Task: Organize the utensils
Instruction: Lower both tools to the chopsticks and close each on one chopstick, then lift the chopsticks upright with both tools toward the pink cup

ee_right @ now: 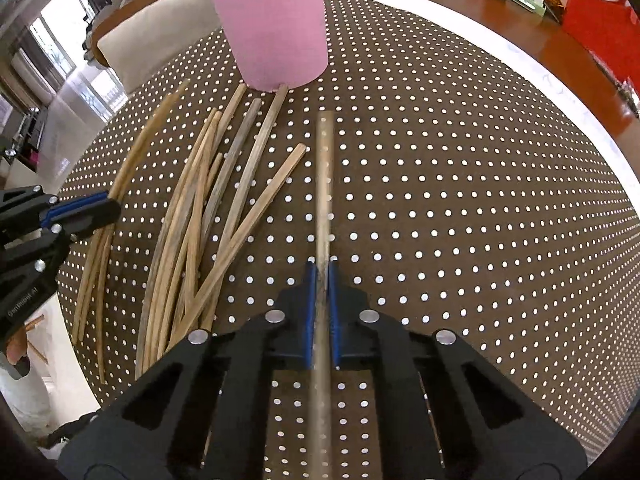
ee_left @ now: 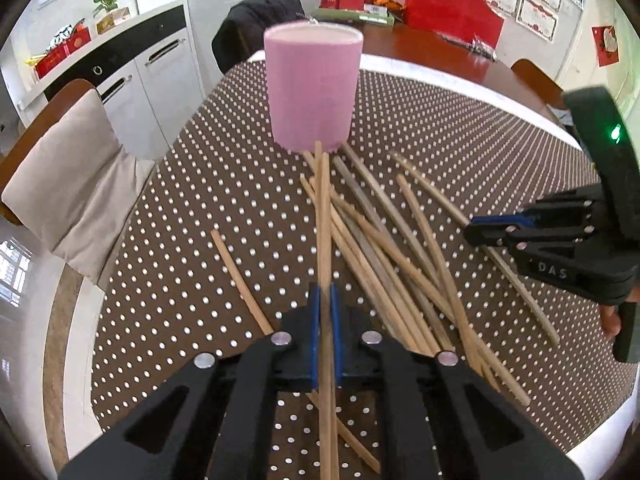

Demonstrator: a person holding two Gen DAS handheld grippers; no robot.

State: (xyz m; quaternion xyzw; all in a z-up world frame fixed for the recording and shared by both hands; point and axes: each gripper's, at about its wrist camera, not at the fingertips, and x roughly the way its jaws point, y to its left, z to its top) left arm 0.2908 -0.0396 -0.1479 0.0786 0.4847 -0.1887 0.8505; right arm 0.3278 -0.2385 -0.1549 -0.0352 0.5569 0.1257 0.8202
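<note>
Gripping one chopstick each, both tools are engaged. The left hand-held gripper (ee_left: 325,332) has its blue pads closed on a pale chopstick (ee_left: 323,216) that runs forward between the jaws, its far tip ending just short of the base of the pink cup (ee_left: 314,88). The right hand-held gripper (ee_right: 322,312) is likewise clamped on a darker chopstick (ee_right: 325,184), which points ahead over bare cloth to the right of the pile and looks blurred in its own view.

Finding on the remainder: a loose pile of chopsticks (ee_right: 208,216) lies crossed and fanned on the dotted table (ee_right: 460,208), between the two grippers and the cup. Several ends in the pile reach the foot of the cup; whether they touch it cannot be told. One stray stick (ee_left: 242,280) lies apart, to the left of the pile in the left wrist view.

Finding on the cup: it stands upright at the far side of the pile. No stick shows above its rim; the inside is hidden from both cameras, so its contents cannot be confirmed.

Assessment: the task appears to be at an early stage. Two sticks are picked up and not yet delivered. More than ten remain on the table. Left to do, in my judgement: carry the held pair to the cup, drop them in upright, then repeat for the pile and the stray.
</note>
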